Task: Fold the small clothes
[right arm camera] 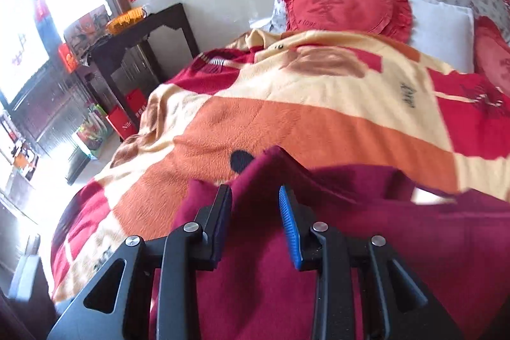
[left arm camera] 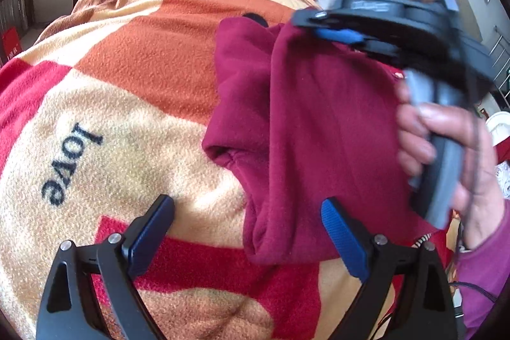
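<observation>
A dark red fleece garment [left arm camera: 306, 129] lies rumpled on a bed spread with a checked fleece blanket [left arm camera: 134, 59] in orange, cream and red, the word "love" [left arm camera: 71, 163] printed on a cream square at the left wrist view's 9 o'clock. The garment fills the middle and 3 o'clock side of that view, one fold raised toward 12 o'clock.

The left claw [left arm camera: 248, 231] stands wide open at 6 o'clock, gripping nothing; its blue-padded right finger [left arm camera: 342, 239] lies against the garment's lower edge, while its left finger [left arm camera: 149, 233] hangs over bare blanket.

The right claw [right arm camera: 255, 222], seen from its own camera at 6 o'clock, stands narrowly parted above the garment [right arm camera: 366, 231], cloth showing in the gap; whether the pads press on it cannot be told. In the left wrist view the same tool appears blurred at 2 o'clock, its blue pad [left arm camera: 339, 35] at the raised fold, a hand [left arm camera: 459, 155] in a purple sleeve [left arm camera: 487, 263] wrapped around its grey handle.

A red heart-shaped cushion [right arm camera: 346, 3] and a white pillow [right arm camera: 443, 31] sit at the bed's head, toward 1 o'clock in the right wrist view, with a dark side table [right arm camera: 153, 31] at 10 o'clock.
</observation>
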`<state>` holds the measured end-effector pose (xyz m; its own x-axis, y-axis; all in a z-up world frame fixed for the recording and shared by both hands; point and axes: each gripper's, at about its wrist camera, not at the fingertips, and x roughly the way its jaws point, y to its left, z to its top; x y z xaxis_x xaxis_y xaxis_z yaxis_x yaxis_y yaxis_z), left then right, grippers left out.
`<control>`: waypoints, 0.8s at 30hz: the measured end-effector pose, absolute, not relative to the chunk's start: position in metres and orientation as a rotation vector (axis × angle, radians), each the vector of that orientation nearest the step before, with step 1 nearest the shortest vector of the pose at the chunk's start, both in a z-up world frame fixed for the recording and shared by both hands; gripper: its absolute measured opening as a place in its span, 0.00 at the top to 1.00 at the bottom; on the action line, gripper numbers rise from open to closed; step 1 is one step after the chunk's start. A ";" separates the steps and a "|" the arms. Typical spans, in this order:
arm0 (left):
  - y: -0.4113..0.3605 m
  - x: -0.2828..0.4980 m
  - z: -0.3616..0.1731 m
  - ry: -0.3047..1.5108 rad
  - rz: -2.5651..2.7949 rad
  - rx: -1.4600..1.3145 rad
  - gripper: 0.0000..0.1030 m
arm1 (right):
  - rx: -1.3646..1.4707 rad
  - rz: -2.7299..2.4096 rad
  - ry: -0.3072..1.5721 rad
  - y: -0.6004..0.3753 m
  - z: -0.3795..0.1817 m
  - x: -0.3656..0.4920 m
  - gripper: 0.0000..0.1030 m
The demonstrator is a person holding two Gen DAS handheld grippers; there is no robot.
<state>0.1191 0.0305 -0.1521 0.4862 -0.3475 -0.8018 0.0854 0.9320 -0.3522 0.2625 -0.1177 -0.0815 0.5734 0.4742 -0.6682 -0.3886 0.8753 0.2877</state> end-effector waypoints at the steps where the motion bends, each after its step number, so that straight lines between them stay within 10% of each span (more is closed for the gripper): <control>1: 0.031 0.118 -0.153 1.028 -0.270 -0.288 0.06 | 0.103 0.497 0.832 -0.111 -0.090 0.271 0.86; 24: 0.026 0.101 -0.156 0.980 -0.287 -0.257 0.00 | 0.104 0.245 0.743 -0.243 -0.104 0.125 0.80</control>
<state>0.1012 0.0257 -0.1563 0.5250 -0.3516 -0.7751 0.1218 0.9324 -0.3404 0.1251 -0.2429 -0.1044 0.7092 0.2570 -0.6565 -0.1834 0.9664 0.1801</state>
